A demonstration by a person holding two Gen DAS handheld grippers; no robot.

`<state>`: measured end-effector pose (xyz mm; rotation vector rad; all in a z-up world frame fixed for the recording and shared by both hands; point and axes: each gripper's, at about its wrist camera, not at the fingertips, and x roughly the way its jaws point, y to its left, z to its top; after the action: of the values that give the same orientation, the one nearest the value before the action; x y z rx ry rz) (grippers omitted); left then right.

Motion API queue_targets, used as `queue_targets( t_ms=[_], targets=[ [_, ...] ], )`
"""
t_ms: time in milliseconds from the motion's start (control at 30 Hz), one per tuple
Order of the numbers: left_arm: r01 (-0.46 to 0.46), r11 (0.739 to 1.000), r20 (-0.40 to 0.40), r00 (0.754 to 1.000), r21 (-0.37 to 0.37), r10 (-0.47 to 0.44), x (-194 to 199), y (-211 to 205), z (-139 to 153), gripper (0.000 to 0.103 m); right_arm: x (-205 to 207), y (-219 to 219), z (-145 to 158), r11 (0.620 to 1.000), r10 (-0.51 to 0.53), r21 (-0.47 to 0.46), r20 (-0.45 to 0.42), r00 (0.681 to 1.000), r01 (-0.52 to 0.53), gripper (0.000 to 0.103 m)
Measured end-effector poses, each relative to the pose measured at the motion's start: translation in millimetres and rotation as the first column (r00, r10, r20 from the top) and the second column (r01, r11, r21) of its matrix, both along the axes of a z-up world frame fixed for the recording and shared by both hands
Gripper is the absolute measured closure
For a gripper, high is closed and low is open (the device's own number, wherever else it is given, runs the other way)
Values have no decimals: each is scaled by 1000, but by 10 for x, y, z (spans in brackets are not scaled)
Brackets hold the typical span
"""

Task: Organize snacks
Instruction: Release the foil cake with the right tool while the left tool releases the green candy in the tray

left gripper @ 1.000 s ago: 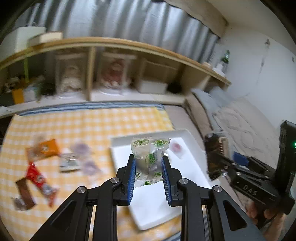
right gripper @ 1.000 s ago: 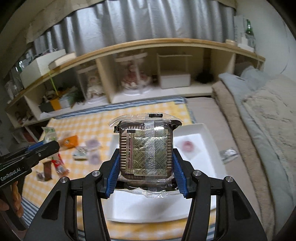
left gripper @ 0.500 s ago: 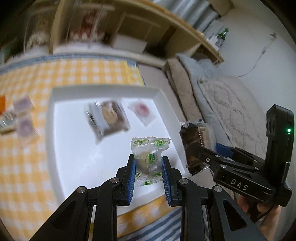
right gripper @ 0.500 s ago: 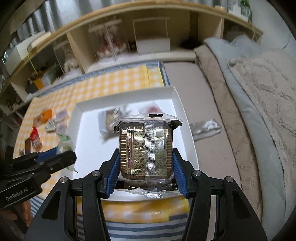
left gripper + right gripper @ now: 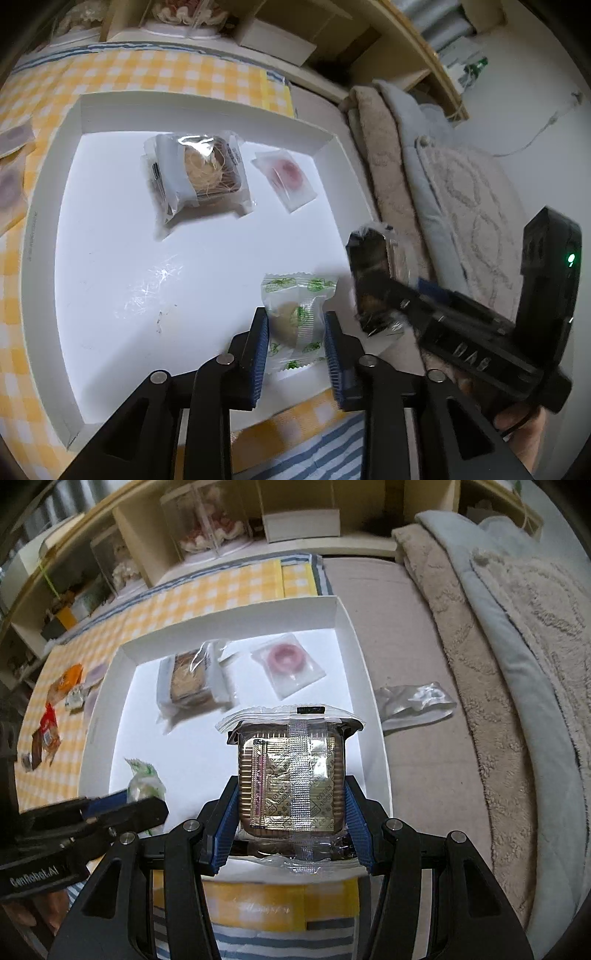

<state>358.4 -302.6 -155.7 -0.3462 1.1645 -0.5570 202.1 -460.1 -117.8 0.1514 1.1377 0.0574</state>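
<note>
My left gripper is shut on a green-printed clear snack packet and holds it over the near right part of the white tray. My right gripper is shut on a square gold-foil cake pack above the tray's near edge. In the tray lie a wrapped round cake and a pink ring sweet in a clear wrapper. The right gripper also shows in the left wrist view, and the left one in the right wrist view.
The tray sits on a yellow checked cloth. Several loose snacks lie on the cloth left of the tray. An empty clear wrapper lies right of the tray, with blankets beyond. Shelves stand at the back.
Both grippers have tipped down and moved in over the tray, each still holding its snack. The tray now fills more of both views.
</note>
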Motion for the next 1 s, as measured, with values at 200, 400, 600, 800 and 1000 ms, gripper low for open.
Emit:
queue_targets(
  t_ms=[200,400,600,800,1000],
  targets=[
    [16,998,5,1000,55,-16,-99,22,-88,41,-26,-137,-28,996,-48,73,0,999,47,40],
    [34,994,34,999,106,-38,-235,44,-34,19,-164,-103,-50,998,-7,58,-9,1000,8,29],
    [39,988,88,995,147,-52,-415,162,90,0,-334,-83,3,1000,-3,27,28,1000,2,2],
    [32,987,123,991,158,-52,-545,267,217,0,-435,-116,110,999,-33,12,49,998,33,0],
    [26,984,157,986,178,-55,-679,359,394,0,-540,-111,191,999,-47,-7,60,997,47,0]
  ],
)
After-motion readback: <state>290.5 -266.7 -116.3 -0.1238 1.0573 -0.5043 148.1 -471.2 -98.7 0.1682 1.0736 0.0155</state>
